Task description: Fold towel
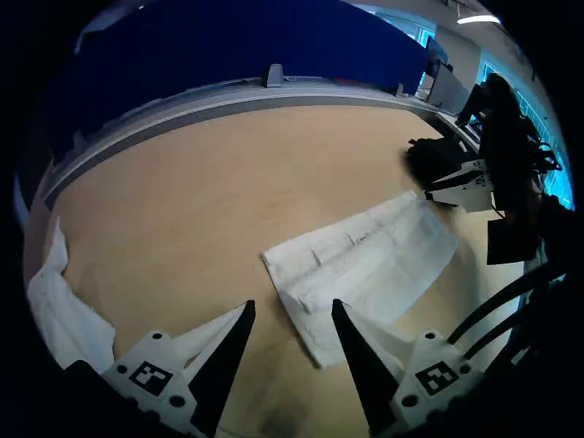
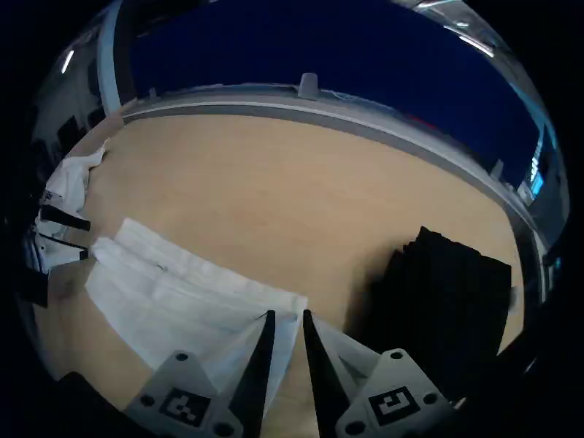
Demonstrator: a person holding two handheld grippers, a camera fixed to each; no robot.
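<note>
On the left gripper [image 1: 292, 306], I note the fingers spread wide and holding nothing. One fingertip [image 1: 347, 328] overlaps the near edge of the white towel [image 1: 365, 255], and I cannot tell whether it touches. That towel lies flat, folded into a long strip, on the wooden table [image 1: 219, 182], ahead and to the right of this gripper. The right gripper [image 2: 287, 315] stands almost closed, with a narrow slot left between its fingers. The towel's corner sits right at the tips, and I cannot confirm any pinch. A black cloth [image 2: 445, 292] lies just right of that gripper — a second white cloth [image 1: 62, 314] lies well apart, at the table's left end.
</note>
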